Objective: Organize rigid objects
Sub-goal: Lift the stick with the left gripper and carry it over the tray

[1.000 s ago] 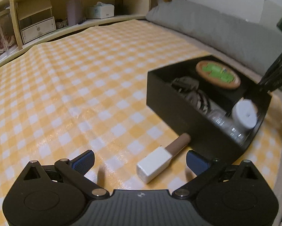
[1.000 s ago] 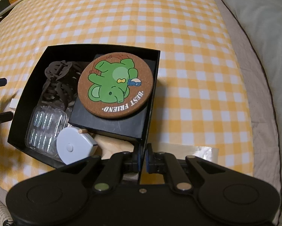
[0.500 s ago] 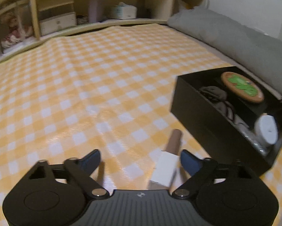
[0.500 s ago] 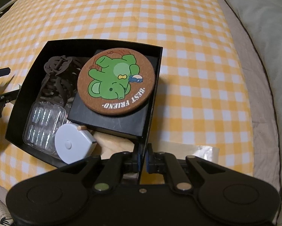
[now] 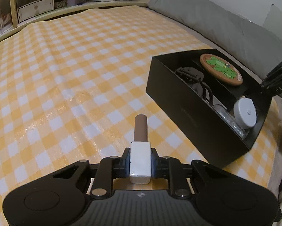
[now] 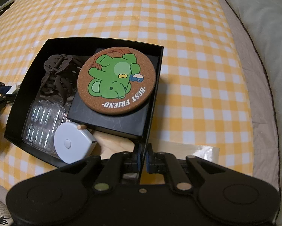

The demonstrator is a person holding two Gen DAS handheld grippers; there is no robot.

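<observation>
Left fingers (image 5: pixel 126 162) now around white-brown (two-tone) tube (image 5: pixel 140 150)

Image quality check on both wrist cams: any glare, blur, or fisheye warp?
Left wrist: sharp, dim warm light, sheen patches on the checked cloth, shelf edge bowed by fisheye, corners vignetted. Right wrist: sharp, coaster text legible, faint glare on the clear case, cloth grid curves toward the edges.
</observation>
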